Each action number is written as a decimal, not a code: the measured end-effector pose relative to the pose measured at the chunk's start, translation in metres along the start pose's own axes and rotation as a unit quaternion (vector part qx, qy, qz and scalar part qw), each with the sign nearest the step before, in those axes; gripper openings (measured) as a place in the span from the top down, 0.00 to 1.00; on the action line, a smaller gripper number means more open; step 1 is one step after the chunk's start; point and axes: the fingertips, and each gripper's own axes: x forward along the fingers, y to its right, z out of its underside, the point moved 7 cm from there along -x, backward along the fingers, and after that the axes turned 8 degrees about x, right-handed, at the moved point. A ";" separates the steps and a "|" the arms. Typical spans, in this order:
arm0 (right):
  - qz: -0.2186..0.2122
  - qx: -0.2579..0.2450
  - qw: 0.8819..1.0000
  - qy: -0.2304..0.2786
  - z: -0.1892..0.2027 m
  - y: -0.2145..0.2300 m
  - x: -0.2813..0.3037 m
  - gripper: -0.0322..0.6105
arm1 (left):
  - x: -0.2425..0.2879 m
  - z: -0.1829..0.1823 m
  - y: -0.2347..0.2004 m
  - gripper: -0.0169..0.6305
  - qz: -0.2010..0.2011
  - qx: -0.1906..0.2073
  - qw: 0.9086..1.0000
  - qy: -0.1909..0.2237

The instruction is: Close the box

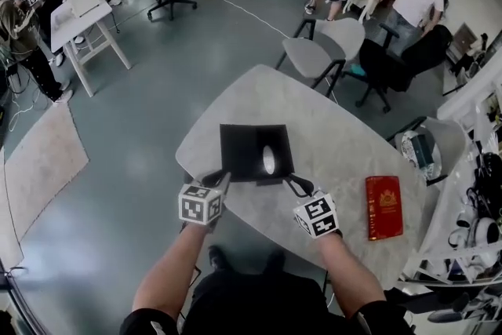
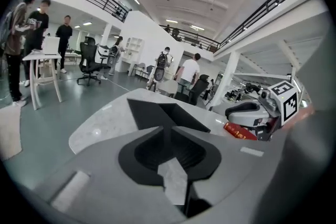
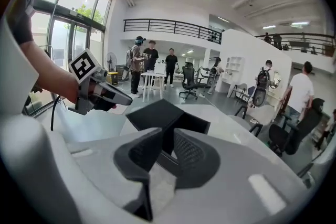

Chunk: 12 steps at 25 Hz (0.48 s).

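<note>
The left tongs (image 1: 224,180) sit at the near left corner of the black square box (image 1: 252,145). Their pads are drawn almost together, leaving only a dark slit, and seem to nip the left end of the thin black flap (image 1: 259,181) that stands along the box's near edge. The box rests open near the middle of the pale grey speckled worktop (image 1: 345,129), just ahead of both tongs. The right tongs (image 1: 293,183) meet the flap's right end. In the right gripper view their pads stand narrowly apart, with the flap's dark edge caught between them. Well to the right, apart from the box, a flat red book (image 1: 383,206) with a gold emblem lies near the worktop's edge.
</note>
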 end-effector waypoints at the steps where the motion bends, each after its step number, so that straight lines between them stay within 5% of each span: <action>1: -0.008 0.000 1.000 0.006 0.001 0.005 -0.005 0.84 | 0.000 -0.004 0.003 0.91 -0.012 -0.004 1.000 0.004; 8: -0.047 -0.011 0.998 0.034 0.012 0.042 -0.042 0.84 | 0.010 0.006 0.040 0.89 -0.091 -0.019 0.996 0.003; 12: -0.067 -0.008 0.998 0.016 0.028 0.049 -0.043 0.84 | 0.031 0.040 0.062 0.70 -0.093 0.019 0.994 -0.047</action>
